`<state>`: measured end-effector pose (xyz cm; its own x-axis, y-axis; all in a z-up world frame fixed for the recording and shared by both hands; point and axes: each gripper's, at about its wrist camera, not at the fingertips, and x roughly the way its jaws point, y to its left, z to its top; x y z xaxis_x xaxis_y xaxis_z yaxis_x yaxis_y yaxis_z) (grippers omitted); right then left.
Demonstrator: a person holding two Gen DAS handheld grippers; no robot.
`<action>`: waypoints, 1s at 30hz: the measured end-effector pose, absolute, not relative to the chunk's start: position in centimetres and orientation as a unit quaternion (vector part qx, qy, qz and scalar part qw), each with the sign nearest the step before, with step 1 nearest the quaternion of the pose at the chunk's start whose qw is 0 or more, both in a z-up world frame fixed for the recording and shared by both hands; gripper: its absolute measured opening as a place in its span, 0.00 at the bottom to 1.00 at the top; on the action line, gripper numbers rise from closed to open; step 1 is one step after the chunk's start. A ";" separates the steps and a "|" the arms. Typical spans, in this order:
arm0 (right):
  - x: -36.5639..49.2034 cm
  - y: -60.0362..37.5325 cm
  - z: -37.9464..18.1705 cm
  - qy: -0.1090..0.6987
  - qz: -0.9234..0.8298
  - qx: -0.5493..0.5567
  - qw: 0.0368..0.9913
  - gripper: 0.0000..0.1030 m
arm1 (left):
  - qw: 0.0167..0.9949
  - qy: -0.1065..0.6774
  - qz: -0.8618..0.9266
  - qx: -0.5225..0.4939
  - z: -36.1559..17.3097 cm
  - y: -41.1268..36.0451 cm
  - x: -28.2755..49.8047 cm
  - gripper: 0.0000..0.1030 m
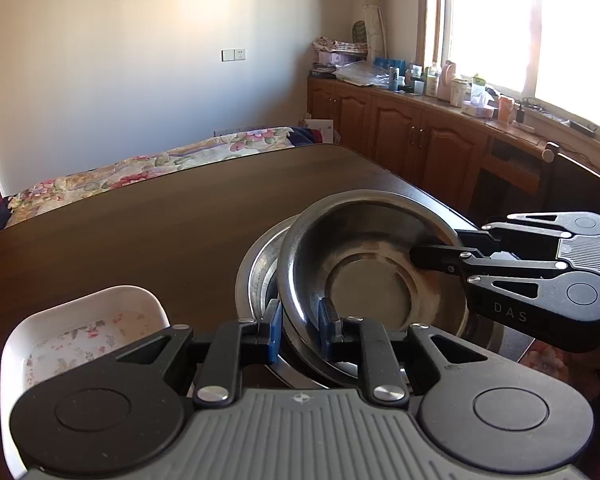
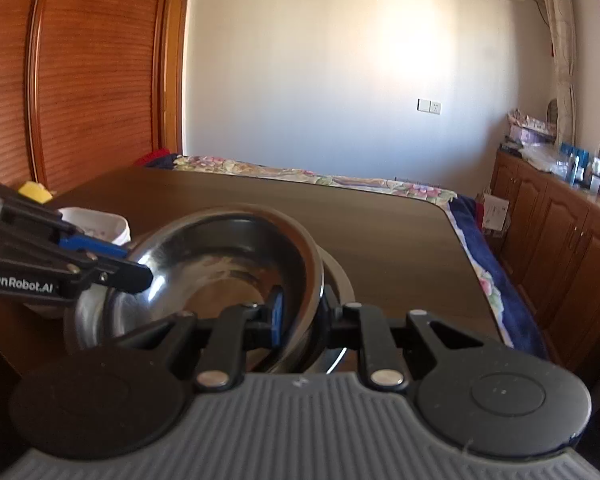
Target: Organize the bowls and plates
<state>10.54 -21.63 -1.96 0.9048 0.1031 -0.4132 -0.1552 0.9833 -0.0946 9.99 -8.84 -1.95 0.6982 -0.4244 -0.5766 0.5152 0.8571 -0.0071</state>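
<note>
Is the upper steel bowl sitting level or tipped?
Tipped. The upper steel bowl leans across the lower steel bowl, its rim pinched by the left gripper and right gripper.

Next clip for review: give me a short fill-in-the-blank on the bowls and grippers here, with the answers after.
1. The upper steel bowl sits tilted inside a second ____ bowl.
2. The left gripper and the right gripper each pinch the upper bowl's ____.
3. The white dish beside the bowls has a ____ pattern inside.
4. All the dishes stand on a dark ____ table.

Answers: steel; rim; floral; wooden
</note>
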 end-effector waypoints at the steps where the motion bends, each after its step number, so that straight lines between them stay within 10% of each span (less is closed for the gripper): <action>1: 10.5 -21.6 -1.9 0.207 0.065 -0.066 0.974 0.20 | 0.918 0.292 -0.256 0.076 -2.0 -8.9 10.0 0.20; 26: 10.0 -22.5 -1.2 0.167 0.069 -0.021 0.983 0.20 | 0.939 0.248 -0.236 0.039 -1.2 -6.9 8.8 0.19; 30: 9.5 -22.9 -1.2 0.152 0.062 -0.005 0.986 0.21 | 0.946 0.225 -0.229 0.052 -1.6 -6.9 8.5 0.55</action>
